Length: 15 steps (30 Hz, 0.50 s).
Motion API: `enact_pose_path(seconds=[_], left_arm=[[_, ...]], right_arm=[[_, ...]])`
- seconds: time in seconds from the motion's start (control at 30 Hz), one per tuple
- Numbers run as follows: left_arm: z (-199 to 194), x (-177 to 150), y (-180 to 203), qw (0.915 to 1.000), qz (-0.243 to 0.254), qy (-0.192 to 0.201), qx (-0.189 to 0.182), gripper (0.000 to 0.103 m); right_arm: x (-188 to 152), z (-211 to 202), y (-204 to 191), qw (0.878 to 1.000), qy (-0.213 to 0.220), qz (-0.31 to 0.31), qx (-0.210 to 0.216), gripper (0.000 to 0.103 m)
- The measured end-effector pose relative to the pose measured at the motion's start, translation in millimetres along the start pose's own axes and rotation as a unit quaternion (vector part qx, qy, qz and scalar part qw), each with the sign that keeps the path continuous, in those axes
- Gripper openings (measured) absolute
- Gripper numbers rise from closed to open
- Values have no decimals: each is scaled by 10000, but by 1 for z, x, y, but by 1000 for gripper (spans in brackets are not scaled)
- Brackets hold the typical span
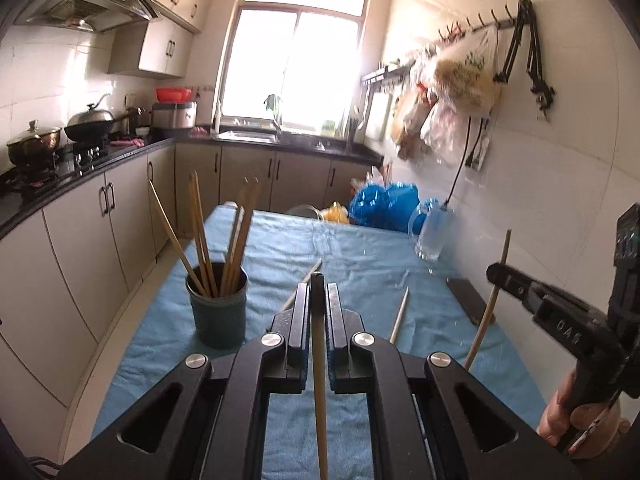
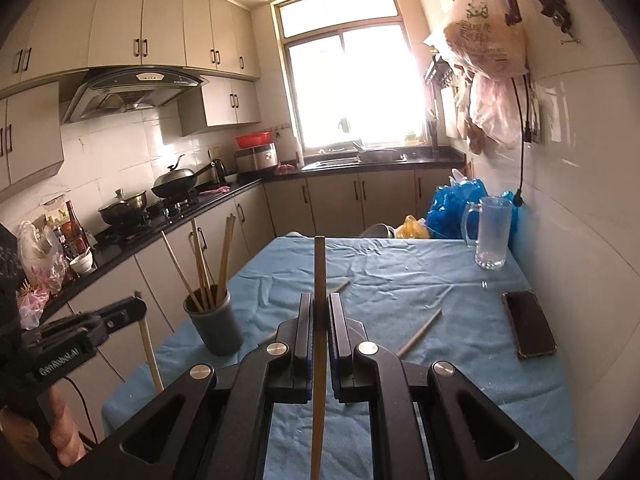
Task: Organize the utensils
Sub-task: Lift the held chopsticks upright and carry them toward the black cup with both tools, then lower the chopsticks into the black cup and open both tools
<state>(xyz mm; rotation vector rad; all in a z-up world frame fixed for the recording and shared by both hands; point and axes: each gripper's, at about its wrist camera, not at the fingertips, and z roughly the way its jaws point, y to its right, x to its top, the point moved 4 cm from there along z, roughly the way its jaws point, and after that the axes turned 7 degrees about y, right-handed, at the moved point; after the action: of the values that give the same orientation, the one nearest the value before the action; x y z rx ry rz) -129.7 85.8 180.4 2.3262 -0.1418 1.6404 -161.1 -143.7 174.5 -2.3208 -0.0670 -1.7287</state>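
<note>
A dark cup (image 1: 219, 312) with several wooden chopsticks upright in it stands on the blue cloth at the table's left; it also shows in the right wrist view (image 2: 214, 326). My left gripper (image 1: 318, 292) is shut on a chopstick (image 1: 319, 380), above the cloth just right of the cup. My right gripper (image 2: 319, 300) is shut on another chopstick (image 2: 319, 320), held upright; in the left wrist view it shows at the right (image 1: 496, 274) with its chopstick (image 1: 490, 308). Two loose chopsticks lie on the cloth (image 2: 420, 332) (image 2: 340, 287).
A dark phone (image 2: 528, 322) lies at the table's right edge. A glass mug (image 2: 492, 232) stands at the back right, with blue bags (image 2: 452, 204) behind it. Kitchen counter with pots (image 2: 176, 184) runs along the left. The wall is close on the right.
</note>
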Motion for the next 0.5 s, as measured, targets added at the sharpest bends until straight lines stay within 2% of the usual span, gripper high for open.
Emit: enact_pose_path(seconds=[0.13,0.5], left_arm=[[0,10,-4,9998,84,140,81,6],[13,23,-14,9992,240,180,245,6]], right_arm=[[3,8,-5,10000,-5,-15,78,7],[16,30,-11,9996,-22,58,284,7]])
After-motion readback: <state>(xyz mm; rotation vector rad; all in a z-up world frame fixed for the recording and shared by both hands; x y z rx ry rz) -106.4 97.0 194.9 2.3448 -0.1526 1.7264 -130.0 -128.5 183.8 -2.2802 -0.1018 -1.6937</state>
